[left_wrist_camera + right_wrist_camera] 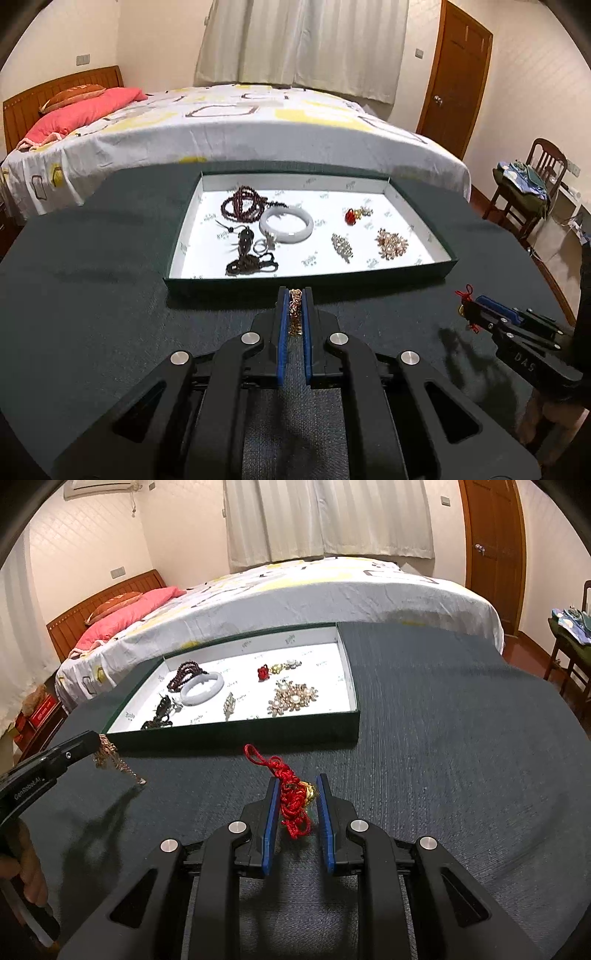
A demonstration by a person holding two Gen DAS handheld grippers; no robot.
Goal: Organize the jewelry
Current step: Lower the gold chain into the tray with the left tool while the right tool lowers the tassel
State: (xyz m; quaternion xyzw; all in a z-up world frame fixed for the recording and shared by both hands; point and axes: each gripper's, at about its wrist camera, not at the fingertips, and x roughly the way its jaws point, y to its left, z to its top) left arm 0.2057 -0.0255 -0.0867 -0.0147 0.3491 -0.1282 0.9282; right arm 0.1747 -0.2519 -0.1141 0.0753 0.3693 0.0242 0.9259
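Jewelry in two places: gold chain [295,312] pinched lengthwise in left hand-held gripper [295,295], red knotted charm [293,805] clasped by right hand-held gripper [295,786]. Straight ahead of both, open tray [310,275] on dark surface [92,295], long side facing; left nearer. Inside: roughly seven pieces, one white bangle [287,224].

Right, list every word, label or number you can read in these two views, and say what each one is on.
"DAS": on the body of the right gripper, seen from the left wrist view.
"GenRobot.AI": on the body of the left gripper, seen from the right wrist view.
Small repeated logos printed on the tray lining: too small and blurred to read.
White marks on a red box beside the bed: unreadable.
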